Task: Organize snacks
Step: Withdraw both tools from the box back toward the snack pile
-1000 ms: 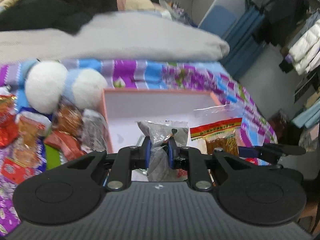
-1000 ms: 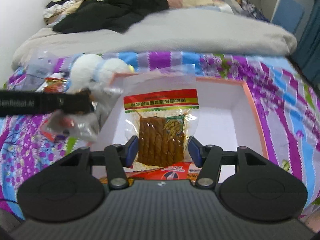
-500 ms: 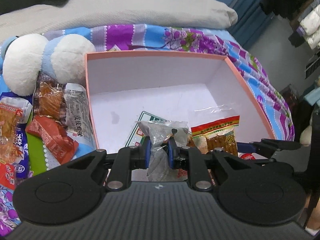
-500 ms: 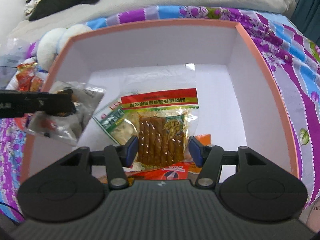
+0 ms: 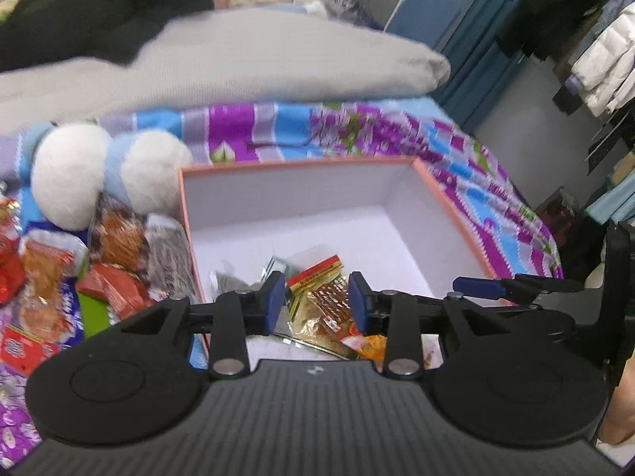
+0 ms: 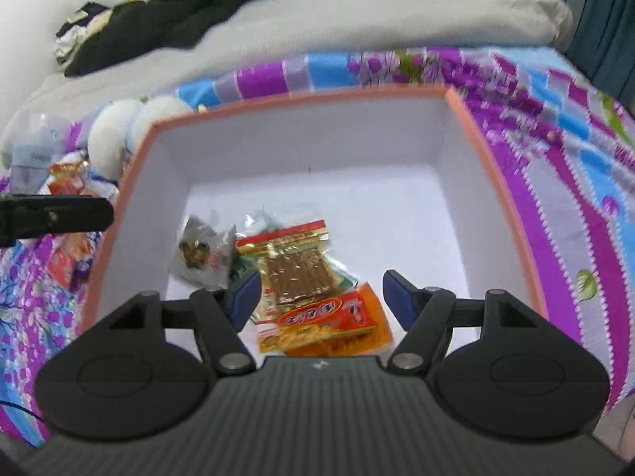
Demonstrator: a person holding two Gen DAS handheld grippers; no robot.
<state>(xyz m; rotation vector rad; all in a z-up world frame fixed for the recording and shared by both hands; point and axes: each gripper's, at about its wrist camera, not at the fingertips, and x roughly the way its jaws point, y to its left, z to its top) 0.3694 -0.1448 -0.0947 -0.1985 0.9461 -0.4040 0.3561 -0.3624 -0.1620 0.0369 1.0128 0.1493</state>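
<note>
- Both packets are dropped since a second ago: the grey snack packet (image 6: 202, 252) and the red-topped strip packet (image 6: 295, 263) lie in the pink box (image 6: 492, 182).
- Left hand-held gripper (image 5: 316, 302) and right hand-held gripper (image 6: 319, 297) hang open and empty; lift clear, then take the bed's loose snacks (image 5: 115, 289) singly.

A home bedroom: a bed (image 5: 357, 135) with floral sheet, grey duvet (image 5: 238, 63), and hanging clothes (image 5: 595, 59).

Box (image 6: 500, 182): salmon-pink rim, white inside. Bedsheet (image 6: 555, 150): purple, blue, floral print. Snack packet (image 6: 329, 319): orange, red label. Quilt (image 5: 246, 63): plain grey.
</note>
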